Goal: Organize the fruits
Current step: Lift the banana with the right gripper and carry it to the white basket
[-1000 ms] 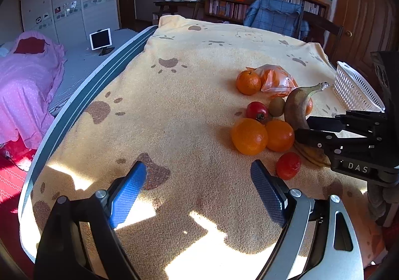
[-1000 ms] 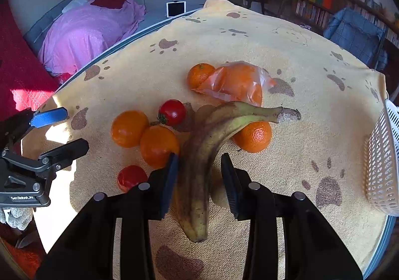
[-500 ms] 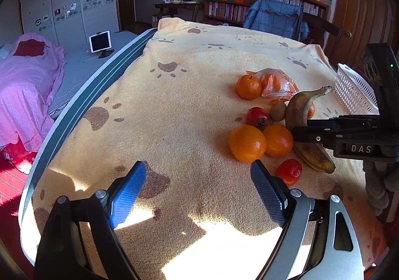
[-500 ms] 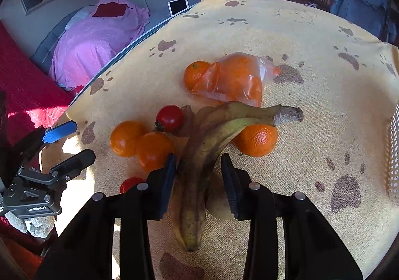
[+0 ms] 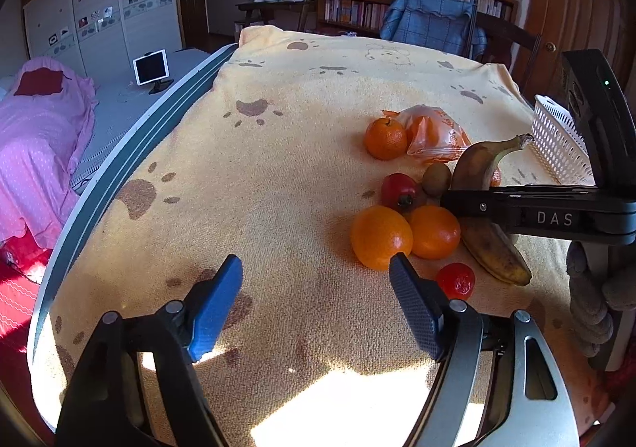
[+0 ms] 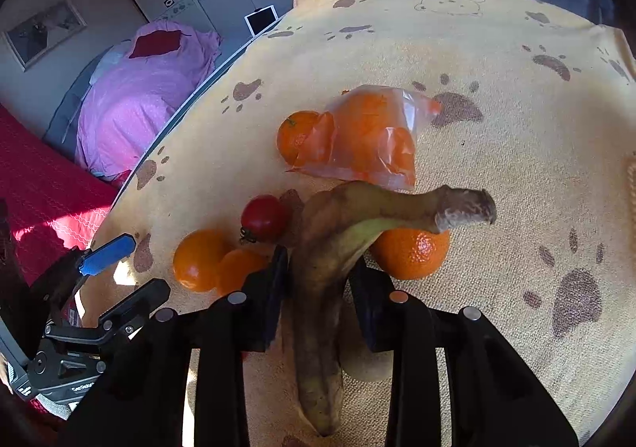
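Observation:
My right gripper (image 6: 320,280) is shut on a brown-spotted banana (image 6: 326,260) and holds it lifted above the yellow paw-print cloth; the banana also shows in the left wrist view (image 5: 477,176). Below lie two oranges (image 5: 379,236) side by side, a red tomato (image 5: 399,190), a small red fruit (image 5: 457,280), a kiwi (image 5: 436,178), a mandarin (image 5: 385,138) and an orange plastic bag of fruit (image 5: 435,135). Another orange (image 6: 411,254) lies under the banana. My left gripper (image 5: 316,302) is open and empty, low over the cloth in front of the fruit.
A white plastic basket (image 5: 558,144) stands at the right edge of the table. The table's left rim (image 5: 131,152) drops to the floor beside a pink-covered bed (image 5: 35,144). A chair (image 5: 433,25) stands behind the table.
My right gripper has lifted the banana off the cloth and raised it. The left gripper has stayed open, rising slightly.

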The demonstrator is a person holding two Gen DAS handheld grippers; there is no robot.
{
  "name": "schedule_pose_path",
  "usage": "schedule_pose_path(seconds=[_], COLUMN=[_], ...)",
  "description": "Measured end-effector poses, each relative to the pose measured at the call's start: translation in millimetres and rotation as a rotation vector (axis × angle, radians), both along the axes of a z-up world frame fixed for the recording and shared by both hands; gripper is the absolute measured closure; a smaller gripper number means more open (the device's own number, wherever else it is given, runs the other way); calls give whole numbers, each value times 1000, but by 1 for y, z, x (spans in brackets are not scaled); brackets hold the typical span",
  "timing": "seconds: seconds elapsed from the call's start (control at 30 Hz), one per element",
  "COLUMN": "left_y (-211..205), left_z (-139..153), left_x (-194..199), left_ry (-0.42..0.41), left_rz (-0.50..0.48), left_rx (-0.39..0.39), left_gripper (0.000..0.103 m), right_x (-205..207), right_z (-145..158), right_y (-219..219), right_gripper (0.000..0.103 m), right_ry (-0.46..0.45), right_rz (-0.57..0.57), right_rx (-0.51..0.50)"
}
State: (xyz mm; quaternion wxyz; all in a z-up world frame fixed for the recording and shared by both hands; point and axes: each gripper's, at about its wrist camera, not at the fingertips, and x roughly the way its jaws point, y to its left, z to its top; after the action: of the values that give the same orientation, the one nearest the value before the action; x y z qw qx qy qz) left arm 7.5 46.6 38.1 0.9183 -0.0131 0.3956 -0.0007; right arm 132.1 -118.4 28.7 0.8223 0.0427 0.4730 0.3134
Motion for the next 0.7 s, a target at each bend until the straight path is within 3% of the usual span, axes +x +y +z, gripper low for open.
schedule_pose_path(seconds=[0.2,0.27,0.5,0.67,0.7], left_y=[-10,-11,-13,-16,-16], left_z=[2,-1,-13,-15,-16], left_x=[8,15,34,36,36], left_ry=[0,15,65,66,62], left_rz=[-43,-45,-74,-104,-104], left_rx=[-8,-19,-106,-131,-124], left_gripper=[28,35,43,62,62], right_x=[-3,-4,-7,-8,-9], right_z=[11,15,31,37,37], right_y=[-17,-22,-42,-51,-53], right_gripper=[73,74,74,74,74], right_ry=[-10,-15,-40,-45,-46], right_rz=[-24,-26,-51,-64,-66], right_rx=[100,128,215,259,266])
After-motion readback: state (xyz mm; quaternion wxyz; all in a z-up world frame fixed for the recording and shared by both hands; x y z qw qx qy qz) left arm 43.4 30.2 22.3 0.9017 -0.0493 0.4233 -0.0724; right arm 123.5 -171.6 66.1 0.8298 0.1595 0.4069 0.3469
